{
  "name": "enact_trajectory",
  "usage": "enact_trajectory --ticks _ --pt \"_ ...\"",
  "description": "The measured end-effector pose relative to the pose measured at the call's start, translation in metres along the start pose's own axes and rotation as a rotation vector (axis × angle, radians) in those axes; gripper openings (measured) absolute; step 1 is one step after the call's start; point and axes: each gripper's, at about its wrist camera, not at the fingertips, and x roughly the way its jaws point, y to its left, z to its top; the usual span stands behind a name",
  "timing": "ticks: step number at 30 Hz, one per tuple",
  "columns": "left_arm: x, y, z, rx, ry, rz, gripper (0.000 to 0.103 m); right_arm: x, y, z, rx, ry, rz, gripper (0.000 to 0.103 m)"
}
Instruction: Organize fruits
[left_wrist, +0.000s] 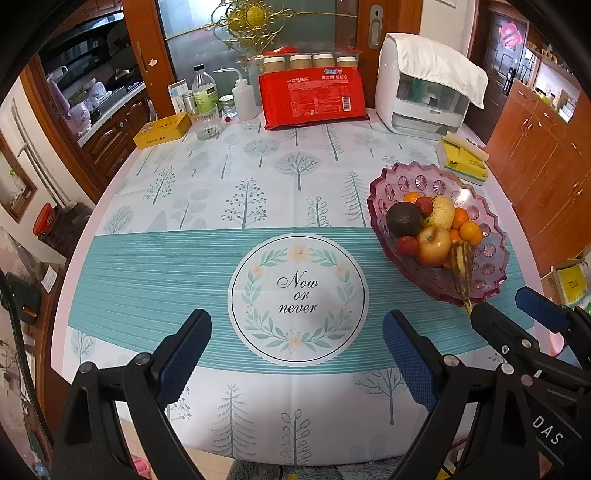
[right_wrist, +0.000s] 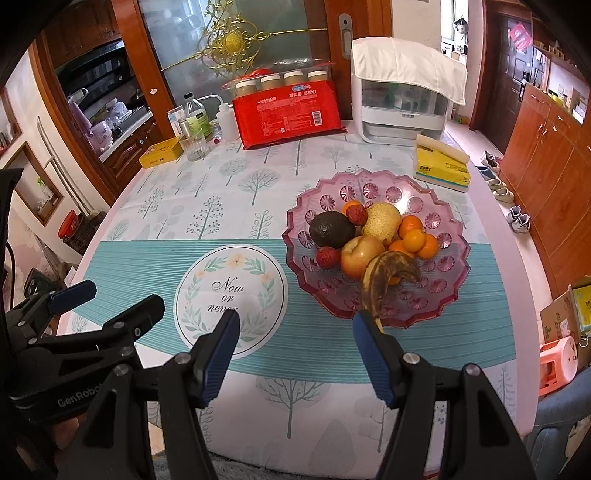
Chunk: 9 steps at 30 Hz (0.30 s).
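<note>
my left gripper (left_wrist: 297, 338) and right gripper (right_wrist: 293, 336) both gape empty near the pink scalloped glass fruit bowl (right_wrist: 436, 314), spotted brown banana (right_wrist: 380, 280) inside.

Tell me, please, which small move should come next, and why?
Probably nothing more than drawing both grippers back: every fruit already lies in the pink glass bowl, the banana on top, and the left gripper and right gripper stand open and empty.
</note>
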Motion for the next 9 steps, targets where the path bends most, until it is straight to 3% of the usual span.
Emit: enact_trajectory --ticks 9 --pt "0.003 -0.003 0.005 -0.012 0.009 0.013 0.093 0.005 -0.008 0.014 -0.008 0.016 0.015 0.064"
